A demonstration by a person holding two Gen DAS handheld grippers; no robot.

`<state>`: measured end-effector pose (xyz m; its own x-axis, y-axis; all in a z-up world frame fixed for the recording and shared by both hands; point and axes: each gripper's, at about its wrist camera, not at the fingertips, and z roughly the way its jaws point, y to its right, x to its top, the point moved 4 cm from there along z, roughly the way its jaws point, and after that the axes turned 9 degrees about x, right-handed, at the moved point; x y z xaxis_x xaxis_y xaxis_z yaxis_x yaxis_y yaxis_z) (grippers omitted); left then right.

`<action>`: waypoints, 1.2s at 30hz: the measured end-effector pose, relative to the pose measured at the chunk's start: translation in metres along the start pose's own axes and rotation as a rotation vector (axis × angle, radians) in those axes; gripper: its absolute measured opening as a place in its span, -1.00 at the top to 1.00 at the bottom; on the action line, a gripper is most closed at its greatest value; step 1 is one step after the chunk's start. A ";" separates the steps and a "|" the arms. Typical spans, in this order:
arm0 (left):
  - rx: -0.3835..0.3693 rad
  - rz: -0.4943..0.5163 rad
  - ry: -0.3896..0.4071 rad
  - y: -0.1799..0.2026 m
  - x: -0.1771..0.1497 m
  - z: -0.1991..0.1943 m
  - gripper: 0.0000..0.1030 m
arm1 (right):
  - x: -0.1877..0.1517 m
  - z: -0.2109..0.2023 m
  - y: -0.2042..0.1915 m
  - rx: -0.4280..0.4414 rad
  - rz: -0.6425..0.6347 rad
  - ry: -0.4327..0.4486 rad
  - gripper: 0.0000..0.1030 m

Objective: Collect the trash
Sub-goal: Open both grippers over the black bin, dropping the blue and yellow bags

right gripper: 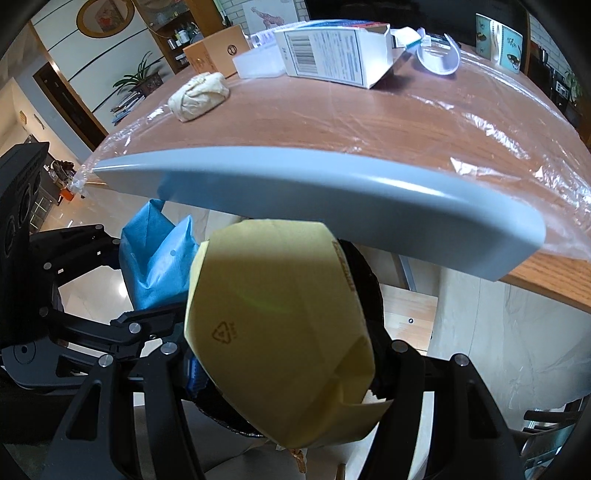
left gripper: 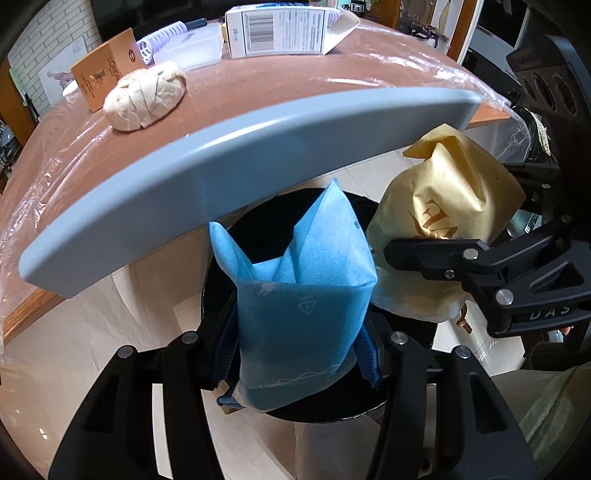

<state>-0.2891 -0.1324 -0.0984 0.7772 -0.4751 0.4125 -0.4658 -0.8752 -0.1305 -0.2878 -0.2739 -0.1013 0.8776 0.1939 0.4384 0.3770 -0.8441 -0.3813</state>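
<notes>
My left gripper (left gripper: pixel 297 350) is shut on a crumpled blue paper bag (left gripper: pixel 299 295), which hangs over the dark mouth of a black bin (left gripper: pixel 221 280) below the table edge. My right gripper (right gripper: pixel 284 369) is shut on a crumpled yellow paper bag (right gripper: pixel 277 332), held beside the blue bag (right gripper: pixel 155 258) over the same bin (right gripper: pixel 369 291). In the left wrist view the yellow bag (left gripper: pixel 443 229) and the right gripper's fingers (left gripper: pixel 432 254) show to the right. A grey lid (left gripper: pixel 221 170) stands raised behind both bags.
A wooden table (left gripper: pixel 277 85) under clear plastic film carries a crumpled beige paper wad (left gripper: pixel 146 98), a white carton (left gripper: pixel 280 31), an orange box (left gripper: pixel 105 70), a clear container (left gripper: pixel 190 46) and a spiral notebook. Pale tiled floor (left gripper: pixel 110 325) lies around the bin.
</notes>
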 end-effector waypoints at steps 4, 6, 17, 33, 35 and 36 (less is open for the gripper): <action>0.003 0.003 -0.009 0.001 0.001 0.007 -0.06 | -0.001 0.007 0.002 -0.010 -0.002 -0.011 -0.21; 0.004 0.007 -0.012 0.003 0.002 0.010 -0.07 | -0.001 0.009 0.004 -0.012 -0.001 -0.015 -0.21; 0.010 0.020 -0.032 0.007 0.002 0.019 -0.07 | -0.001 0.019 0.007 -0.033 0.015 -0.031 -0.21; 0.009 0.025 -0.029 0.003 0.003 0.017 -0.29 | 0.003 0.026 0.002 -0.068 0.049 -0.027 -0.37; 0.004 0.014 -0.014 0.001 0.004 0.013 -0.41 | 0.004 0.020 0.002 -0.079 0.064 -0.010 -0.56; 0.000 0.008 -0.013 -0.003 0.005 0.013 -0.43 | 0.004 0.017 0.003 -0.078 0.070 -0.005 -0.59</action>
<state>-0.2782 -0.1328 -0.1082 0.7787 -0.4831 0.4002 -0.4720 -0.8714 -0.1335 -0.2782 -0.2668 -0.1147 0.9024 0.1353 0.4090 0.2908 -0.8919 -0.3464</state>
